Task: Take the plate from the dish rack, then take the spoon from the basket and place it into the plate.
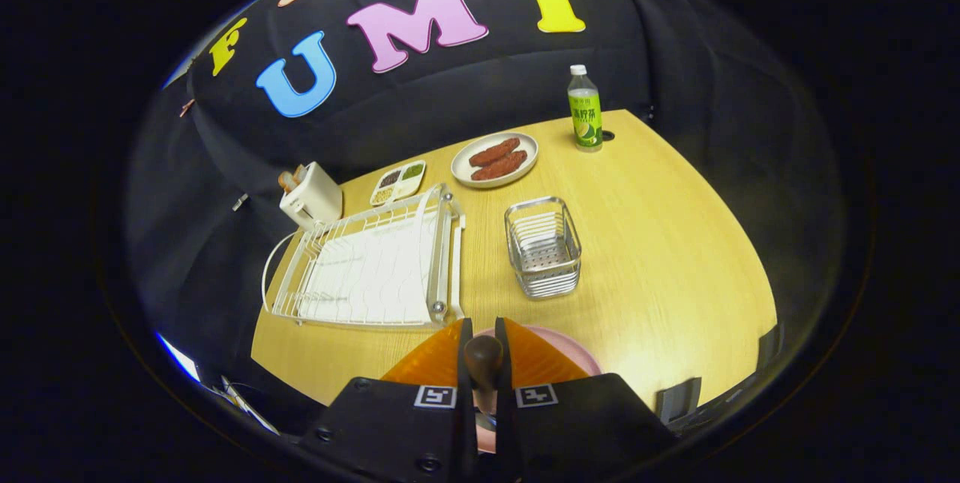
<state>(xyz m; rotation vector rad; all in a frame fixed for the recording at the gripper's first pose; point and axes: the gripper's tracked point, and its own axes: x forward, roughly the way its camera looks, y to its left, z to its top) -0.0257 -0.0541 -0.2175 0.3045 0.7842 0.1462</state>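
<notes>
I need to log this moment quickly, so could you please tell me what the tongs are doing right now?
Tongs: closed on the spoon by its dark handle, held over the pink plate.

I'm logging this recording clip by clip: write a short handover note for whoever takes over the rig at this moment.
Hand-held gripper: shut on the spoon's dark handle, both fingers pressing it.
Pink plate: out of the dish rack, on the table directly under and just beyond the fingers.
Basket: ahead on the table, with no spoon in it.
Done: plate taken out, spoon picked up.
Left: lower the spoon into the plate and release.
</notes>
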